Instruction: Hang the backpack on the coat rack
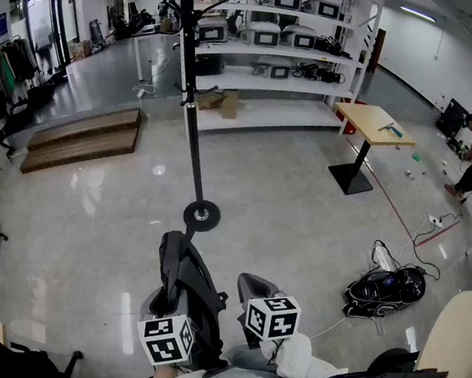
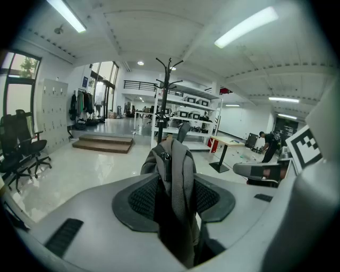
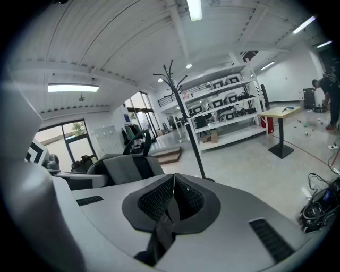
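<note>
Grey woven fabric fills the left gripper [image 2: 172, 197]: its jaws are held part-way apart by a thick fold of the backpack [image 2: 178, 162], pads pressed on it from both sides, with a zip pull showing at the top of the fold. In the head view the backpack [image 1: 185, 292] hangs dark and upright just in front of me, above the shiny floor [image 1: 90, 219] and on none of the hooks. The right gripper [image 3: 173, 197] sits just beside it, jaws nearly together and pinching a thin black strap [image 3: 159, 236] that trails down out of them; I cannot follow where its other end goes. The coat rack [image 1: 194, 121] stands ahead of the backpack, a black pole on a round base, near but not touching. Beyond it are 1 white shelf unit [image 1: 265, 111] loaded with equipment, a small wooden table [image 1: 375, 123] and a low wooden platform [image 1: 82, 138]. Another black bag [image 1: 386, 288] lies among cables to my right.
</note>
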Demonstrator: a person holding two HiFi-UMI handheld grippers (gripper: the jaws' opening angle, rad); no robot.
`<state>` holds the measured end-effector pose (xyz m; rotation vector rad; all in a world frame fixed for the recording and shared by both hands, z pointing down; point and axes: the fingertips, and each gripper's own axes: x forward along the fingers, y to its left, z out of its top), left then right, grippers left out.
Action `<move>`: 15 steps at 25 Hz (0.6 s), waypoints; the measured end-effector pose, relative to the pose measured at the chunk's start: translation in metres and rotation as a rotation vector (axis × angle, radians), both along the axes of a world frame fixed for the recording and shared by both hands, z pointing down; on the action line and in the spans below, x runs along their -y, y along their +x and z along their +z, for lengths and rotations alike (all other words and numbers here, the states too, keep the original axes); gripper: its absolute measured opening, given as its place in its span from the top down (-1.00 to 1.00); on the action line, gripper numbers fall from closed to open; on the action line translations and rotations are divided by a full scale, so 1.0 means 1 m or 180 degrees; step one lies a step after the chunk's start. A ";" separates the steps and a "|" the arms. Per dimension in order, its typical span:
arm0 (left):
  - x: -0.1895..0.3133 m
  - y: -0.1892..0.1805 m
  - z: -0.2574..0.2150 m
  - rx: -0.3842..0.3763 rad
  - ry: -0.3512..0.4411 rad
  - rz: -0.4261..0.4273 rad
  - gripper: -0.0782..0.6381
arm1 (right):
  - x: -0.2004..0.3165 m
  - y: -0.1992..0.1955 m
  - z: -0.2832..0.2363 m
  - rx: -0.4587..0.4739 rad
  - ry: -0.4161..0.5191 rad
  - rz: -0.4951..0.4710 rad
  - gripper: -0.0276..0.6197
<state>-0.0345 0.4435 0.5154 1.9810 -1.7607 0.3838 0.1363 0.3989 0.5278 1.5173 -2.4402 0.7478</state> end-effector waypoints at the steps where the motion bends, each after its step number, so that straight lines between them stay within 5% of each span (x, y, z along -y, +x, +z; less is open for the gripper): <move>1: 0.002 -0.002 -0.002 0.0008 0.0012 0.0000 0.32 | 0.003 -0.002 -0.002 -0.0004 0.0012 -0.0011 0.87; 15: 0.052 -0.022 -0.002 0.0045 -0.0016 -0.0086 0.32 | 0.062 -0.026 -0.011 0.0220 0.0067 -0.0176 0.87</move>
